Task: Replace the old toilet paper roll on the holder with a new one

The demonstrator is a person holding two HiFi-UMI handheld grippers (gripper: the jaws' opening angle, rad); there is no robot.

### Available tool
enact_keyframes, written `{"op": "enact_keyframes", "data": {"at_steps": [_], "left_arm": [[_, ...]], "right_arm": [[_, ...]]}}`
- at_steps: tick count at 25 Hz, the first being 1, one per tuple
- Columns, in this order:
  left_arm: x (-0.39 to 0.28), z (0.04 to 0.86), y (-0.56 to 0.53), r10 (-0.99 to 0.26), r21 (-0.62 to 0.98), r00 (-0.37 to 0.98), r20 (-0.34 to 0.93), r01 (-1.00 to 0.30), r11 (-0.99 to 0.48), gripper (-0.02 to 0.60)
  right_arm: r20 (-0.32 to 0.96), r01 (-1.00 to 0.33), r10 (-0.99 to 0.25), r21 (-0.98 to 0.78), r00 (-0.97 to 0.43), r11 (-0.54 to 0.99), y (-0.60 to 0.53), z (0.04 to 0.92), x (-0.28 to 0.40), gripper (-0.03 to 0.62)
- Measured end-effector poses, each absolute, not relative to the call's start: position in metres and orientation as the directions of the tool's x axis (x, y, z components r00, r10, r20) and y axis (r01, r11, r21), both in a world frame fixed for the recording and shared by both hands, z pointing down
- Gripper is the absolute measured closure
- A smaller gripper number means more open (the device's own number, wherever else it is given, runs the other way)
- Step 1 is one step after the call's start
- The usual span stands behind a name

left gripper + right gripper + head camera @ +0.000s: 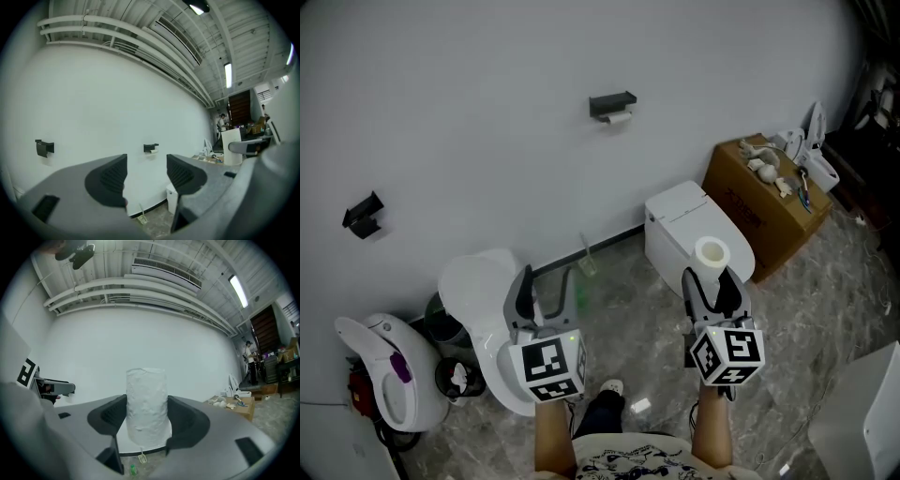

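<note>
Head view and both gripper views. We see the left gripper (547, 286) with its jaws spread and nothing between them; through the gap, its own view shows only the white wall (103, 108). The right gripper (712, 281) pinches the new roll (146, 408), one jaw pressed against each side. The roll stands upright between the jaws, with its open core facing up in the head view.

The holder (612, 103) is a dark bracket fixed high on the wall, well apart from both grippers. The old roll (619, 117) hangs just under it as a small white shape. A second dark bracket (363, 214) sits further left on the same wall and lower in the head view.

We note a white toilet (680, 220) against the wall, beyond the right gripper. Just to its right stands a box (764, 202) with small items on top. A white lidded bin (478, 291) lies beside the left gripper. The floor (628, 309) is grey stone tile.
</note>
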State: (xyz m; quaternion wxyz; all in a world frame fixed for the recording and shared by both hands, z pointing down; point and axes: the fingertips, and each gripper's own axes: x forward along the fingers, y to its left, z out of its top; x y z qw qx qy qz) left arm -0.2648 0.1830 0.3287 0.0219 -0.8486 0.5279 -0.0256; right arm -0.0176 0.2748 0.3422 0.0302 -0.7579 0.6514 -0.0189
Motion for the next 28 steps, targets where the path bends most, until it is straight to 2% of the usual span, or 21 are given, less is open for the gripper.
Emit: {"op": "enact_keyframes", "data": {"at_steps": [18, 28], "left_arm": [[-0.213, 0.331, 0.039, -0.854, -0.07, 0.52, 0.027, -0.851, -0.521, 0.334], [-0.184, 0.337, -0.034, -0.875, -0.085, 0.483, 0.037, -0.871, -0.485, 0.334]], "right_arm": [[0.009, -0.974, -0.975, -0.046, 0.221, -0.221, 0.149, 0.342, 0.019, 0.315], [0.01, -0.98, -0.981, -0.049, 0.194, -0.194, 0.063, 0.348, 0.064, 0.315]]}}
